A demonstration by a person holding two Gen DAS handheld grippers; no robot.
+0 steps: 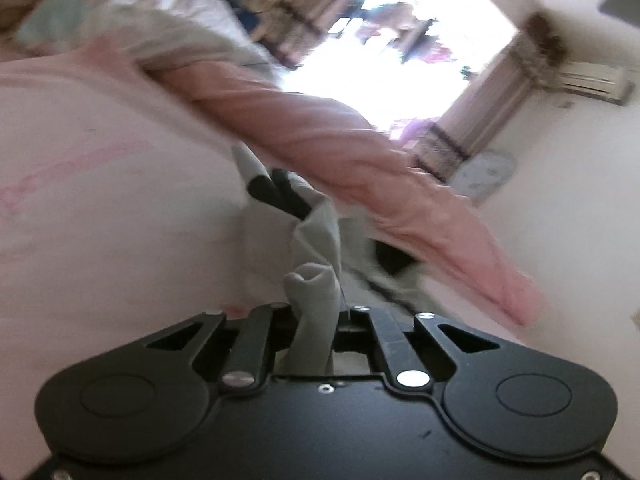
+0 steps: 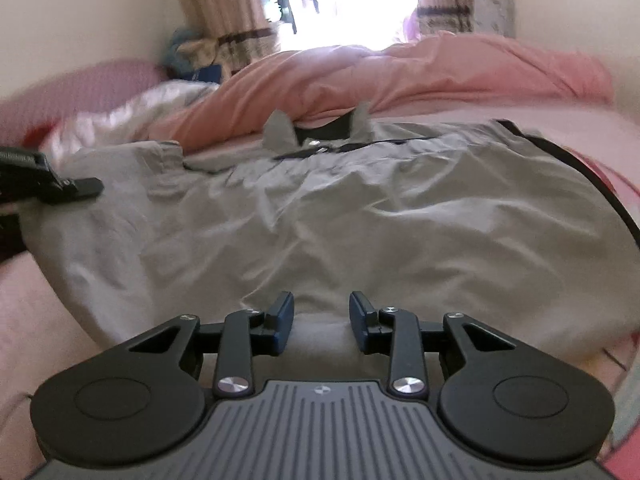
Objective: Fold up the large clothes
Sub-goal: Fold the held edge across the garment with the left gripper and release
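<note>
Grey garment: large, light grey, with dark trim along its right edge and a collar with raised points at its far side; spread flat and wrinkled across a bed covered by a pink sheet.

Left gripper: jaws clenched on a bunched fold of the grey garment. The cloth runs between the fingers and back toward the gripper body, where a rolled fold hangs between the linkage arms. The dark fingertips show only in part, wrapped by the fabric. In the right wrist view this gripper enters from the left edge, at the garment's left side.

Right gripper: jaws released, parted, with nothing between the blue pads. It hovers at the near hem of the garment; the grey cloth lies below and ahead of the fingertips. Contact with the cloth cannot be told.

Pink quilt: heaped along the far side of the bed, just beyond the collar.

Curtains: patterned, flanking a bright window behind the bed.

Both views are blurred.
</note>
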